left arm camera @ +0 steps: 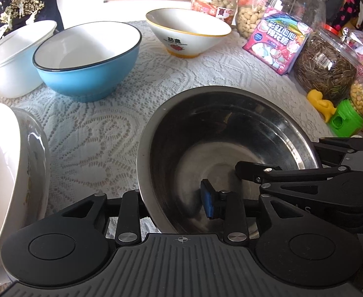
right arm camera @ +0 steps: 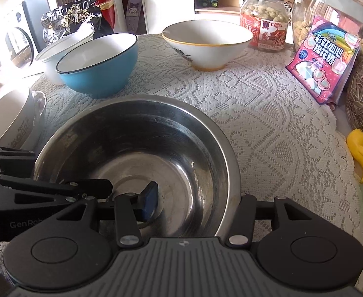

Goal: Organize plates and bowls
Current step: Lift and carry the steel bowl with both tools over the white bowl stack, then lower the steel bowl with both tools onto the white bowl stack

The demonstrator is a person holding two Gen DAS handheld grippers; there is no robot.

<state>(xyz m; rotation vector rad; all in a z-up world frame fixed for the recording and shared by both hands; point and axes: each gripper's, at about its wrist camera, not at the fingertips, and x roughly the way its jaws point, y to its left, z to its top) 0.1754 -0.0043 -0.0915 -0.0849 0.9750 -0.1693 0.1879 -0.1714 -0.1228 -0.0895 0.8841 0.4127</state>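
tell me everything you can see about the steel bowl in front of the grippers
The steel bowl is a wide, round, shiny metal bowl with a thin rolled rim, upright and empty on the lace tablecloth. The left gripper and right gripper each straddle its near wall, one blue-padded finger inside. Whether the pads press cannot be told.

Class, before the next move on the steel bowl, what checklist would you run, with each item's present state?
1. Steel bowl empty: ok.
2. Left gripper straddles its near rim: ok.
3. Right gripper straddles that rim: ok.
4. Inner pads pressing the wall: not ok, both stand apart.
5. Outer fingers touching: cannot tell, tips hidden by the bowl.
6. Blue bowl empty: ok.
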